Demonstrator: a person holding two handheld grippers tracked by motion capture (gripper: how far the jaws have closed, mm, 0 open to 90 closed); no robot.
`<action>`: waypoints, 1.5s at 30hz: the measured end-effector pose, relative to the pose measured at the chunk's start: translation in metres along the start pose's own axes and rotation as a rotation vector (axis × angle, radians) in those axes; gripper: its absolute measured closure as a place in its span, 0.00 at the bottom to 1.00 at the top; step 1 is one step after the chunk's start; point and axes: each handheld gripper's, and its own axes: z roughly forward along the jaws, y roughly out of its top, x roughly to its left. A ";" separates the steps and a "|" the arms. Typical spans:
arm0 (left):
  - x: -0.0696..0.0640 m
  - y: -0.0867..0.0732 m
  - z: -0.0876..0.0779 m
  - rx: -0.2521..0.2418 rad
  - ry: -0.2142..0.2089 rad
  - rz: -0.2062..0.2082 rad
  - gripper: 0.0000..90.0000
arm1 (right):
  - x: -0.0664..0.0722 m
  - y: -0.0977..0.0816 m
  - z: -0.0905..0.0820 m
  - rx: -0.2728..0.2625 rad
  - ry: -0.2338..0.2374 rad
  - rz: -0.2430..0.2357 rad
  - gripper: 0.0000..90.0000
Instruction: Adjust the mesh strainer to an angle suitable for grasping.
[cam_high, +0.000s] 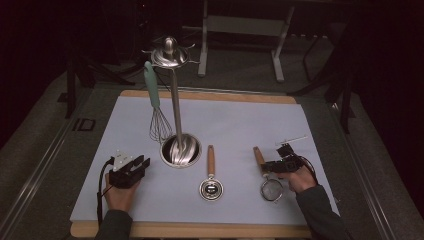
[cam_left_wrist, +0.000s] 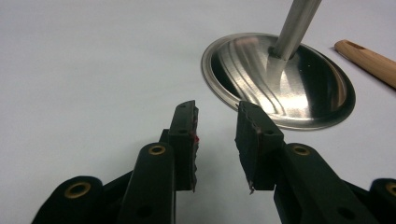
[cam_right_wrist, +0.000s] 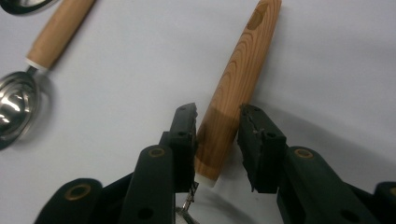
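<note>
A small strainer (cam_high: 271, 190) with a wooden handle (cam_right_wrist: 243, 65) lies on the white mat (cam_high: 240, 120) at the front right. My right gripper (cam_high: 268, 167) (cam_right_wrist: 217, 123) straddles the lower end of that handle. The left pad rests against the wood and the right pad stands just clear of it, so the jaws are open. My left gripper (cam_high: 141, 163) (cam_left_wrist: 217, 121) sits open and empty at the front left, pointing at the steel base (cam_left_wrist: 317, 88) of a utensil stand (cam_high: 180, 150). A teal-handled whisk (cam_high: 155, 100) hangs from the stand's top.
A metal spoon with a wooden handle (cam_high: 211, 175) (cam_right_wrist: 56, 32) lies between the stand and the strainer. The mat covers a wooden board (cam_high: 200, 230) whose edge shows at the front. Dark floor and table legs lie beyond the far edge.
</note>
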 end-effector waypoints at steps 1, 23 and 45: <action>0.000 0.000 0.000 0.001 0.000 0.000 0.76 | 0.000 0.001 0.000 0.005 0.000 0.007 0.74; 0.000 0.000 0.000 0.000 -0.001 -0.004 0.76 | 0.027 0.022 0.025 0.209 0.027 -0.075 0.79; 0.001 0.000 0.000 0.002 -0.003 -0.002 0.76 | 0.057 0.033 0.006 0.095 0.056 -0.177 0.80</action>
